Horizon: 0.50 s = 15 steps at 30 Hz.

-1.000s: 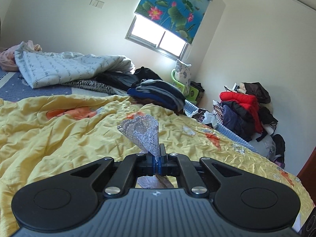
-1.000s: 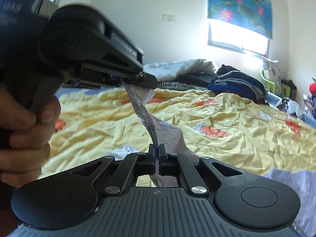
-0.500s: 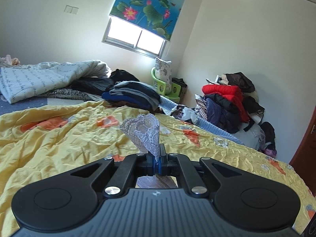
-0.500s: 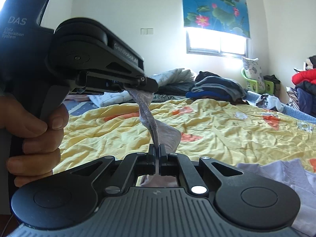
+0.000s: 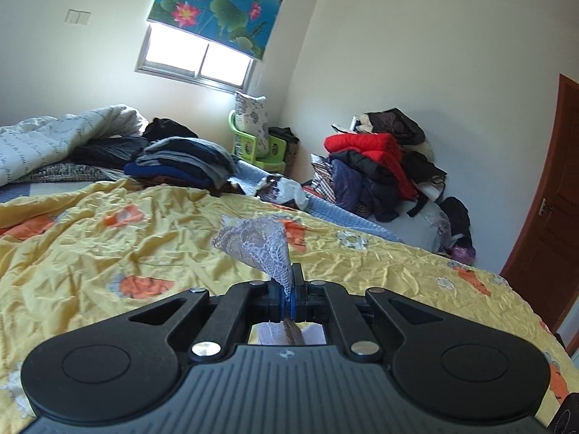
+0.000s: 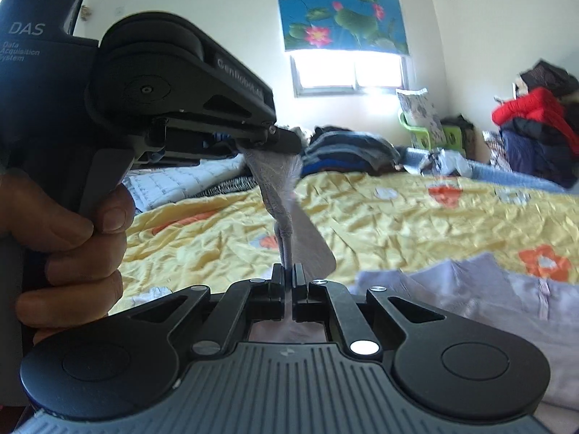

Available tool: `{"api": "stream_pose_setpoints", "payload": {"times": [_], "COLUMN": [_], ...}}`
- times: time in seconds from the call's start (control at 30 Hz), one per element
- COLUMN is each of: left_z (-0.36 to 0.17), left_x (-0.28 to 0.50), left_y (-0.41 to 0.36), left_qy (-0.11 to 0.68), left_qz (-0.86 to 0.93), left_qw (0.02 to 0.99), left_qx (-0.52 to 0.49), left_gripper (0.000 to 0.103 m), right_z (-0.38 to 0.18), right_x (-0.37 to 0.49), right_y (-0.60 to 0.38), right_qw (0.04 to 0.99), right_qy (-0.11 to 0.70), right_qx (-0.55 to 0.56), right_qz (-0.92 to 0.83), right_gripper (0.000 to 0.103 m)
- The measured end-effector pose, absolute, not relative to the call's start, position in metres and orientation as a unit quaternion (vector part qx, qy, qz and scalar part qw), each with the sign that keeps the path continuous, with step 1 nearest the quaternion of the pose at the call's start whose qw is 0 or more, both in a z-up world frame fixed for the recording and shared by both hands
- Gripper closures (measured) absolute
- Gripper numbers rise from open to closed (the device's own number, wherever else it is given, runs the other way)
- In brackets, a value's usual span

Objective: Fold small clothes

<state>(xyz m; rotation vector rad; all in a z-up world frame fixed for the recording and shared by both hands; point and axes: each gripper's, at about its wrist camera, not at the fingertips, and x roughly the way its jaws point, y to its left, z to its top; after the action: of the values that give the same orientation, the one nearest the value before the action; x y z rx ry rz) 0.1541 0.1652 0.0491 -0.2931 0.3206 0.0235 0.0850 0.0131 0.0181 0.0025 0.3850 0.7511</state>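
The left gripper is pinching one edge of a small lace-trimmed garment, its blue pads pressed tight on the cloth, with the lace fanning forward above the yellow quilt; in the right wrist view that same gripper is hanging above and to the left, held in the person's hand, and the pale garment is running down from it as a twisted strip to the right gripper; the right jaws have just been opening, and a narrow gap is showing between the black fingers, with the cloth still passing between them, so the grip there looks to be loosening rather than gone; the garment is therefore hanging clear of the bed between the two claws, not yet laid flat; a lilac piece of clothing is lying on the quilt just to the right, and a folded stack is sitting well beyond; judging from this, the step in hand is releasing or re-gripping one end; to do it well, the left pinch should be holding firm while the right is letting go; the strip needs untwisting before it is lowered, otherwise the fold will be setting in a rope-like crease; thin lace is likely to snag on the pads, so the release should be clean and slow
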Motion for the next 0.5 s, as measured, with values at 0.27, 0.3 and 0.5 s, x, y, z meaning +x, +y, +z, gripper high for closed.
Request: {"api": "stream_pose_setpoints", "payload": {"times": [0.27, 0.3, 0.5], "left_z": [0.041, 0.039, 0.031], "left_x": [0.175, 0.178, 0.185], "left_y": [0.130, 0.126, 0.100], "left_qy": [0.175, 0.179, 0.196], "left_qz": [-0.007, -0.009, -0.028], "left_qw": [0.976, 0.975, 0.973], "left_qx": [-0.129, -0.129, -0.117], "left_gripper": [0.100, 0.100, 0.100], "right_z": [0.012, 0.012, 0.009], "right_x": [0.090, 0.091, 0.101], "right_y": [-0.027, -0.033, -0.072], "right_qw": [0.927, 0.929, 0.943], "right_qy": [0.183, 0.184, 0.189], "right_qx": [0.025, 0.028, 0.057], "right_qz": [0.326, 0.319, 0.266], "right_gripper": [0.071, 0.071, 0.071]}}
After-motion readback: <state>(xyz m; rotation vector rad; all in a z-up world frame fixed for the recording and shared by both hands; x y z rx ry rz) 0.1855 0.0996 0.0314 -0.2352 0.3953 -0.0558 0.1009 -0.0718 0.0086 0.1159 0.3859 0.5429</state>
